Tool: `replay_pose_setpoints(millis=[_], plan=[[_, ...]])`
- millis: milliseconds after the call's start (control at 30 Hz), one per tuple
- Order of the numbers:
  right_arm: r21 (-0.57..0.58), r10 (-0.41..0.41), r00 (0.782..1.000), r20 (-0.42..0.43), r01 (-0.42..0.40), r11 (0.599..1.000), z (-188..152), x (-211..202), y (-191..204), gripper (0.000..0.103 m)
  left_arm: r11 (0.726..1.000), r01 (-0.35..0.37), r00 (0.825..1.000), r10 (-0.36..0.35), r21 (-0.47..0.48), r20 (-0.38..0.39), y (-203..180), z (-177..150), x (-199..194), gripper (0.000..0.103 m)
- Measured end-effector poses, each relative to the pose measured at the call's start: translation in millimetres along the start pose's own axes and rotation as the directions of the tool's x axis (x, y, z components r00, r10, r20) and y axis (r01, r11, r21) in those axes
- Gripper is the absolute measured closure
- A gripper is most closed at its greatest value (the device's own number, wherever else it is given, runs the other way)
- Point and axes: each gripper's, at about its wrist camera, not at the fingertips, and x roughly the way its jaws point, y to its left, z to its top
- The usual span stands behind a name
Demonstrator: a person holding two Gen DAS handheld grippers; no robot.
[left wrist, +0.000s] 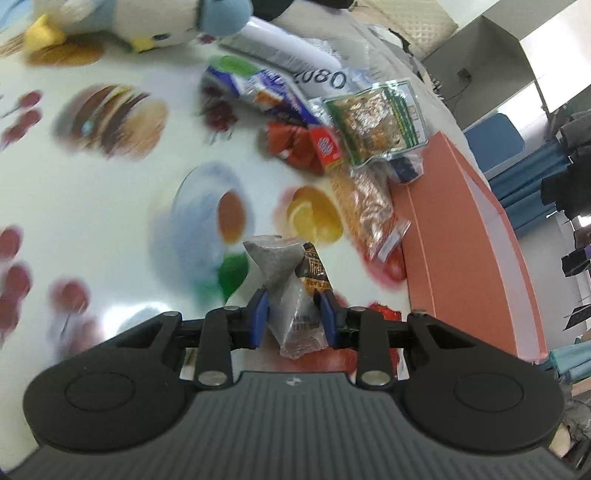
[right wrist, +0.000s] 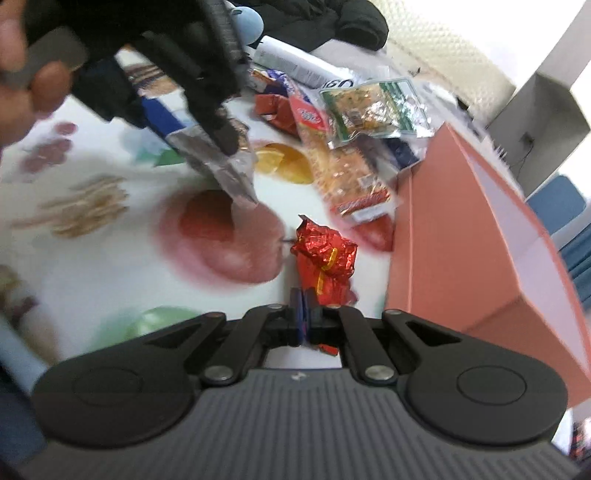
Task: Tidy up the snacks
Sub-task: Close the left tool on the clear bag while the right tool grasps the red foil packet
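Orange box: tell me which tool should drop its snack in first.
Right, probably. The right tool, shut on the red foil snack, sits close beside the orange box. The left tool, gripping the silver packet, is farther from it.

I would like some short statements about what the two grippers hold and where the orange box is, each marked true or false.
1. The left gripper is shut on a silver snack packet. True.
2. The right gripper stands wide open with nothing in it. False: its jaws are shut, pinching the edge of the red foil wrapper.
3. The orange box stands to the right of the snack pile. True.
4. The plush toy lies inside the orange box. False: it lies on the printed tablecloth, at the far side.
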Motion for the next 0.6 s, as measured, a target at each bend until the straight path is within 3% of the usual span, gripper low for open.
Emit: replay_pose_setpoints(millis=[167,400,433,467,533,600], plan=[[0.014,0.074,0.997,-0.016,-0.074,0.997,-3.3,-15.2,0.2,0.099,1.0,-0.004,1.0,0.004,-0.015,-0.031,10.1,-18.1,-17.3,0.069],[0.063,0.176,0.983,-0.045,-0.173,0.983,-5.8,-33.3,5.8,0.094,0.998,-0.018,1.0,0.018,-0.062,-0.003,23.9,-30.9,-54.7,0.067],[0.077,0.193,0.98,-0.038,-0.19,0.979,-6.0,-36.5,3.7,0.079,0.997,-0.033,0.999,0.033,-0.066,0.001,24.0,-32.3,-60.3,0.067],[0.103,0.208,0.978,-0.034,-0.204,0.974,-6.1,-39.1,0.6,0.053,0.996,-0.053,0.999,0.053,-0.066,0.008,22.9,-33.7,-65.3,0.061],[0.158,0.249,0.968,-0.016,-0.243,0.957,-7.4,-45.3,-9.5,0.028,0.994,-0.071,0.997,0.073,-0.077,0.02,20.9,-38.8,-76.2,0.051],[0.201,0.283,0.959,0.017,-0.28,0.939,-11.6,-55.7,-20.5,0.028,0.992,-0.072,0.997,0.075,-0.1,0.031,19.8,-45.2,-86.9,0.047]])
